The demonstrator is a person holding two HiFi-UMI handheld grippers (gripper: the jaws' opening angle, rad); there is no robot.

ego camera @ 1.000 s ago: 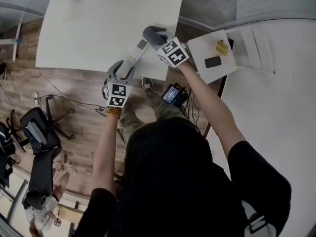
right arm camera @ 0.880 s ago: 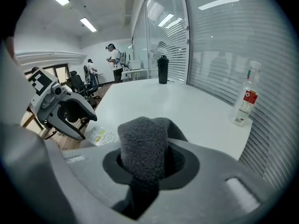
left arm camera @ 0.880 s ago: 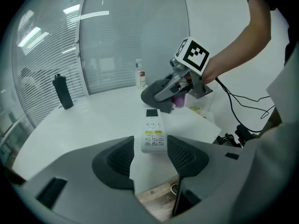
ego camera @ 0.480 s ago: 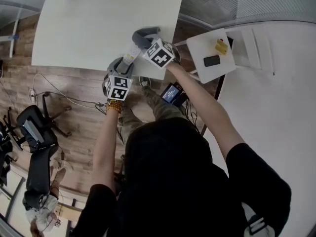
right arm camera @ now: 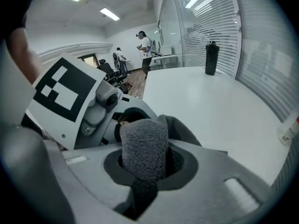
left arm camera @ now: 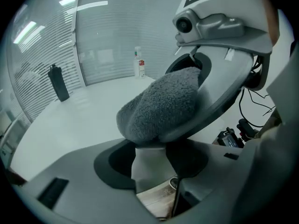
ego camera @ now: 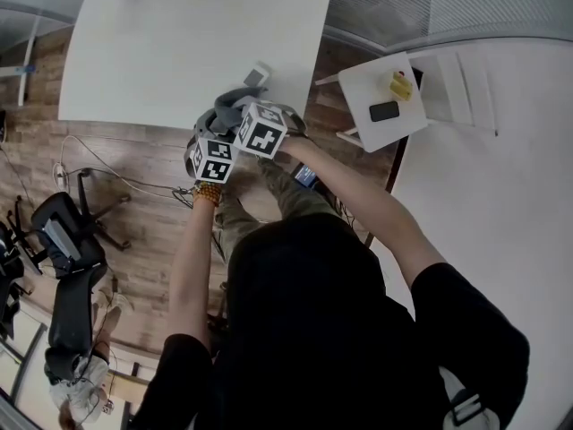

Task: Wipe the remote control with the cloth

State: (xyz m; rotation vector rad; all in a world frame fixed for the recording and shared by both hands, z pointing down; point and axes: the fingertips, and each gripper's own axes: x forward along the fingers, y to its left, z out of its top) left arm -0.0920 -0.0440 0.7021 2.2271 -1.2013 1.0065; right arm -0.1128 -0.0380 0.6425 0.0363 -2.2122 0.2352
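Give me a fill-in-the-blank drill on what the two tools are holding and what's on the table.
1. The right tool is shut on a ____ cloth.
2. The left tool is shut on the remote control, whose free end reaches over the ____ table.
3. The cloth lies on the remote control right next to the ____ tool.
4. At the table's far left corner stands a black ____.

Missing words: grey; white; left; bottle.
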